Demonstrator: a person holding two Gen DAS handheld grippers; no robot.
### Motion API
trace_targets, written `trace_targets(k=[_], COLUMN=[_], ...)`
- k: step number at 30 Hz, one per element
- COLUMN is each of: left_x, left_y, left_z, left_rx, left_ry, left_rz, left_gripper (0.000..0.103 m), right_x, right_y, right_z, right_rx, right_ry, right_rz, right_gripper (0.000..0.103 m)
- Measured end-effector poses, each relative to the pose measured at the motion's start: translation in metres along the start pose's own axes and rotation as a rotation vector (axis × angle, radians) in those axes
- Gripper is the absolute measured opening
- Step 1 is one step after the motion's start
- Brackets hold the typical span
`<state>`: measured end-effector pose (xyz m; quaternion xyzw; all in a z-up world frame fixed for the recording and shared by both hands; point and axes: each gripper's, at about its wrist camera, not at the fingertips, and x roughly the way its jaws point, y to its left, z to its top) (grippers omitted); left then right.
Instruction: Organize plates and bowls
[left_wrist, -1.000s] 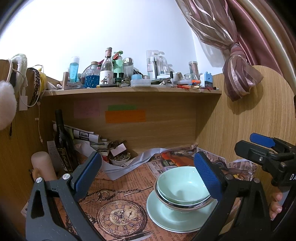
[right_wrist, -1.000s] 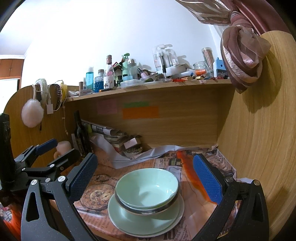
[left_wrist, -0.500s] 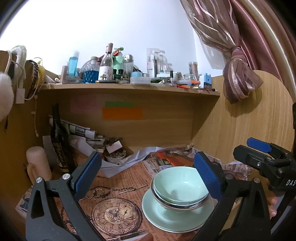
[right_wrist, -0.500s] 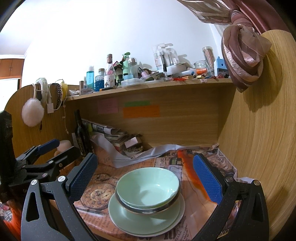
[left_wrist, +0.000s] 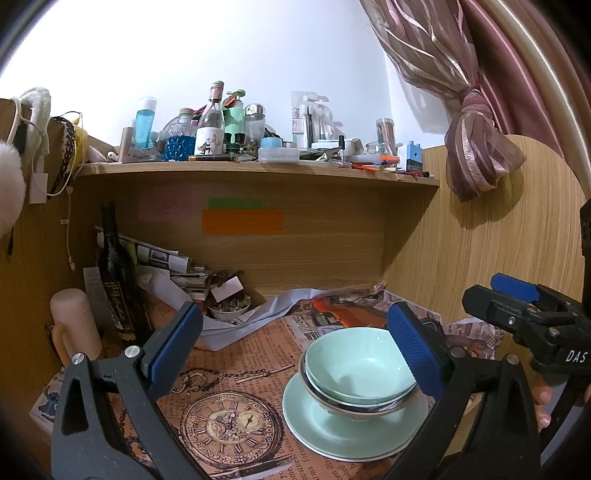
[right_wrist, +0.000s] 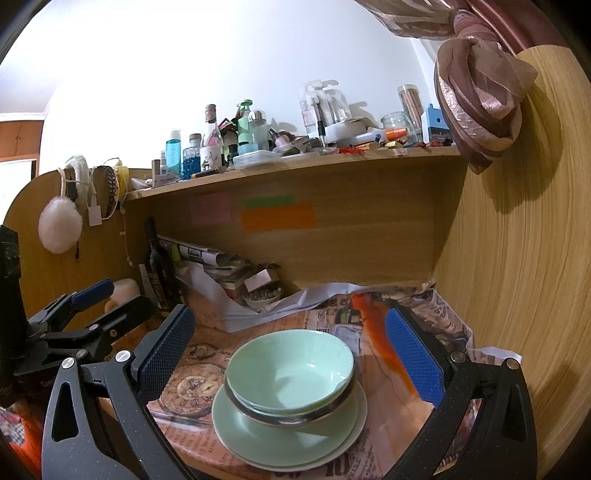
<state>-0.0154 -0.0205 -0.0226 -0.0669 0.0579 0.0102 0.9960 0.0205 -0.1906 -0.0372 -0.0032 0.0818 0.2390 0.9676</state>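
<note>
the pale green bowls (left_wrist: 360, 373) sit nested, one inside the other, on a stack of pale green plates (left_wrist: 332, 432), and that stack is the landmark here. it rests on the newspaper-covered desk (left_wrist: 236, 373), near the desk's front edge. a printed pocket watch (left_wrist: 229, 422) on the paper lies just left of the stack.

the left claw (left_wrist: 295, 350) is released, its blue pads wide apart and holding nothing; in the left wrist view its right pad (left_wrist: 413, 349) overlaps the bowls' right rim, though whether it touches cannot be told. the right claw (right_wrist: 290, 350) is likewise released and empty, its pads standing on either side of the stack and clear of it in the right wrist view. each claw shows in the other's camera: the right one at the right of the stack, with fingertips (left_wrist: 541, 406) of the person's hand below it, the left one to the stack's left.

behind the stack, against the wooden back panel, are crumpled papers (left_wrist: 236, 325), a small bowl of trinkets (left_wrist: 228, 308) and a dark wine bottle (left_wrist: 116, 280). a shelf (left_wrist: 258, 171) above the stack is crowded with bottles and jars. a tied pink curtain (left_wrist: 476, 147) hangs up and to the right of the stack.
</note>
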Motion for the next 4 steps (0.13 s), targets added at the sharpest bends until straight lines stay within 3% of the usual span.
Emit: trace_targets(k=[4], left_x=[0.0027], left_y=[0.0025], left_z=[-0.0004], left_rx=[-0.015], left_ry=[0.008], left_rz=[0.002], left_gripper=[0.102], right_x=[0.0040], right_y=[-0.0018], right_z=[-0.0007], right_rx=[0.001], right_ry=[0.012], right_rz=[0.000], right_gripper=[0.103])
